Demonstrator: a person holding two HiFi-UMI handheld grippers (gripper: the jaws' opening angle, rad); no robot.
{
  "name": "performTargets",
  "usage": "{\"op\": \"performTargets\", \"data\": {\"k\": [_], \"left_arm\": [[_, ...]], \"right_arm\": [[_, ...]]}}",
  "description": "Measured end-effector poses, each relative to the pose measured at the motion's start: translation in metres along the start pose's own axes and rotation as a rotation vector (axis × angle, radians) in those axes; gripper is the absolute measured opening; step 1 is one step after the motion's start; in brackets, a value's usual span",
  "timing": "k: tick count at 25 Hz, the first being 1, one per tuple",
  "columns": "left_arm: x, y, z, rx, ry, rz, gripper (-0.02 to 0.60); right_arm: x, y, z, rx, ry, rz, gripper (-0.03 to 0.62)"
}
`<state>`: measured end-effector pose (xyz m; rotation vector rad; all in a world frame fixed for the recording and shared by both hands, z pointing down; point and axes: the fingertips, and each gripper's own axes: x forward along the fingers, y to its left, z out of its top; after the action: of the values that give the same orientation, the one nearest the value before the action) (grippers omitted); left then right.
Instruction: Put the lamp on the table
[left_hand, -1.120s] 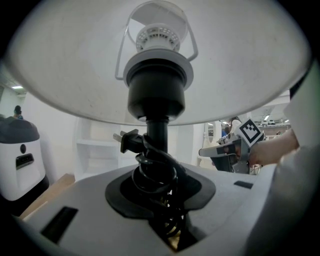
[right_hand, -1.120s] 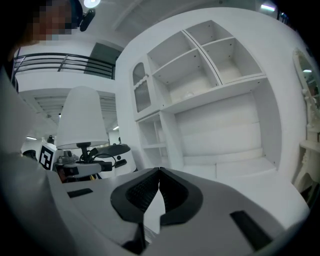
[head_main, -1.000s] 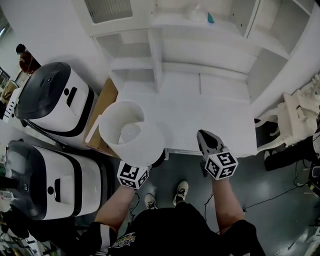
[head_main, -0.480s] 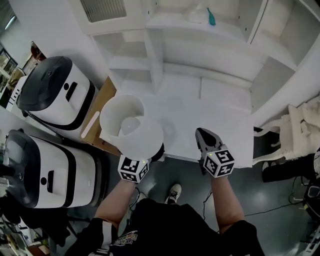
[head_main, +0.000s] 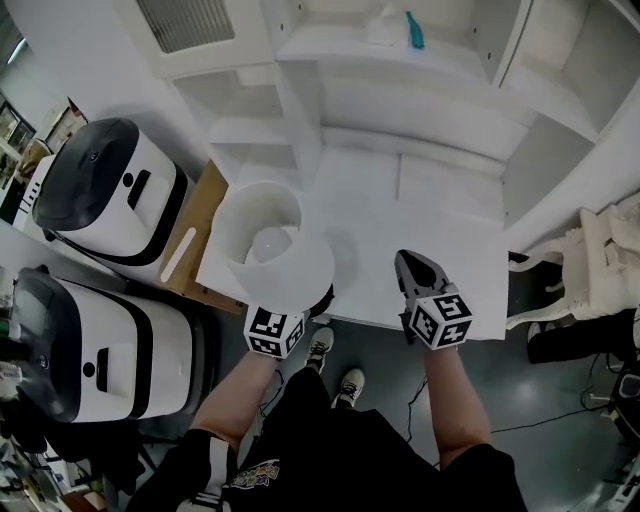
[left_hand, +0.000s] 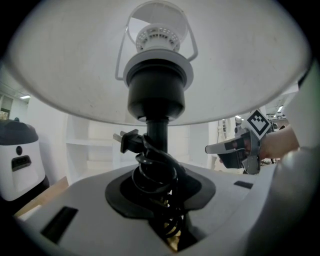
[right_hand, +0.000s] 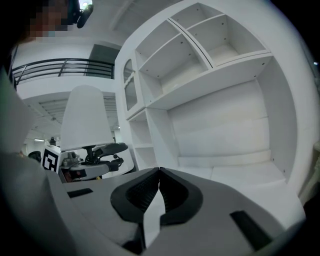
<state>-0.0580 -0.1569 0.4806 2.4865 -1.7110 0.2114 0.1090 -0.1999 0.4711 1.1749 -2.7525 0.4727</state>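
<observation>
The lamp (head_main: 268, 248) has a white shade, seen from above, over the white table's (head_main: 430, 225) front left corner. My left gripper (left_hand: 158, 186) is shut on its black stem (left_hand: 157, 134), where the black cord and plug (left_hand: 126, 142) are coiled; its marker cube (head_main: 274, 332) shows below the shade. The lamp's bottom is hidden, so I cannot tell whether it touches the table. My right gripper (head_main: 411, 270) hovers shut and empty over the table's front edge, to the right of the lamp. From the right gripper view the lamp (right_hand: 85, 117) stands to the left.
White shelving (head_main: 400, 90) rises behind the table, with a teal item (head_main: 411, 29) on a high shelf. Two white-and-black machines (head_main: 105, 190) (head_main: 95, 350) and a brown board (head_main: 196, 235) stand left. A white chair (head_main: 600, 255) is right.
The lamp and left gripper have moved a little forward and right, over the table's corner. The person has stepped closer to the table. The right gripper stays shut.
</observation>
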Motion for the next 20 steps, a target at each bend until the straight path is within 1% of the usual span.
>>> {"op": "performTargets", "data": {"k": [7,12,20], "left_arm": [[0.036,0.017,-0.006,0.008,-0.007,-0.063,0.132],[0.07,0.03,-0.002,0.02,-0.012,-0.106,0.132],[0.116,0.045,-0.015,0.042,-0.004,-0.156,0.132]], "right_arm": [[0.025,-0.019,-0.001,0.024,0.002,-0.069,0.025],[0.05,-0.037,-0.001,0.054,0.001,-0.111,0.025],[0.083,-0.06,-0.009,0.075,0.013,-0.148,0.025]]}}
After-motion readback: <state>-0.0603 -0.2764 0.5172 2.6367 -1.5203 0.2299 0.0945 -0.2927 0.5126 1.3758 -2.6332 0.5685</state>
